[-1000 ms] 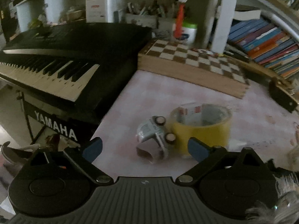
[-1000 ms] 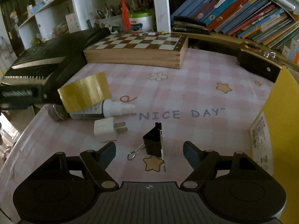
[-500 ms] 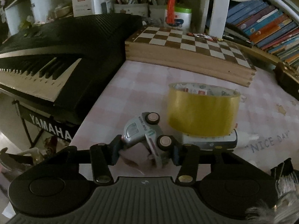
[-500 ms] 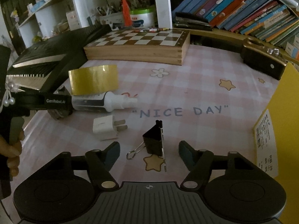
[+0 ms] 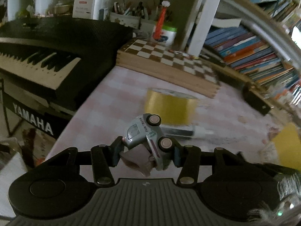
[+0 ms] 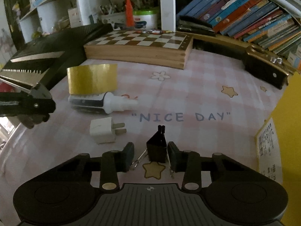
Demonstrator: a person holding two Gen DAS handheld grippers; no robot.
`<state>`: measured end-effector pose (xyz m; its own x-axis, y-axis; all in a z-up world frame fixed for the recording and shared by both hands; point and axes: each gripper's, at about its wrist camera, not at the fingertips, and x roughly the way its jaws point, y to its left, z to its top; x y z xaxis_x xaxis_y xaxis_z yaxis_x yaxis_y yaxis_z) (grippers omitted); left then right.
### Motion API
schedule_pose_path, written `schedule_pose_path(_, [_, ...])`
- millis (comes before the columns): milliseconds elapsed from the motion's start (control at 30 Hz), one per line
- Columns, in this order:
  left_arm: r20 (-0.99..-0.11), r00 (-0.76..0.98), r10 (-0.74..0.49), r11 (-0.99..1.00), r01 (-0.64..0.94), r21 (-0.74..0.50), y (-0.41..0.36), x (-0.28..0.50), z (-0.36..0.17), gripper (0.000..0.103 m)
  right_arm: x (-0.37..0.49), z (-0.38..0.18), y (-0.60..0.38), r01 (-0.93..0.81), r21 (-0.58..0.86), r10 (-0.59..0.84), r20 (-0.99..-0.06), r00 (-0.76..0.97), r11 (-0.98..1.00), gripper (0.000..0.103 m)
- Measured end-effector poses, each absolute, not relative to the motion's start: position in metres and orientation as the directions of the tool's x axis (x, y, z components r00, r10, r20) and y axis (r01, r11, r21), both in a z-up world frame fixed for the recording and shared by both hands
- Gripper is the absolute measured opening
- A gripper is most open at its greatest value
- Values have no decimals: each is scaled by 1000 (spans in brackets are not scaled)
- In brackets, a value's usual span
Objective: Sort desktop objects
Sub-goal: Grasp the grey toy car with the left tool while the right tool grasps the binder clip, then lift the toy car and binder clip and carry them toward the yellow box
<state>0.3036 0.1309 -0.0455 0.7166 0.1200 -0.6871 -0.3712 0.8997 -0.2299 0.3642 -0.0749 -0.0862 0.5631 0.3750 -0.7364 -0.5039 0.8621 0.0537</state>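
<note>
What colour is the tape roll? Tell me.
Yellow-gold tape roll, clearest in the right wrist view.

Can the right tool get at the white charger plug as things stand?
Probably not yet: the right tool is closing around the black binder clip, so it is occupied. The charger plug lies in the open just to its left, with nothing over it.

A table under a pale pink checked cloth [image 6: 197,98], printed with stars, a flower and the words "NICE DAY", fills the foreground in dim light. At its far edge lies a folded wooden chessboard box [image 6: 139,49]. To the left stands a black Yamaha keyboard [image 5: 43,56] on a stand. Behind, white shelf uprights [image 6: 167,5] frame cluttered pen holders, and a row of colourful leaning books [image 6: 244,17] fills the wooden shelf on the right.
</note>
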Motion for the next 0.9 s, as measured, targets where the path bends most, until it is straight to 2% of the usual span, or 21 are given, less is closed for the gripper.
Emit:
schedule_pose_path(33, [-682,723,109,899,-364,-243,129,300,-43,48,362,-84,-76,-505,49,376,-729,572,862,28])
schedule_pose_path(133, [-671,737,76,902,-337,-269,125,290,-37,48,355,-77,-79,-515,42,383,-722,577,856,25])
schedule_pose_path(900, [-606,788,-113,901,-176,-397,108,210,-11,48,277,-28,-110,-478,65,387,-686,617,876,25])
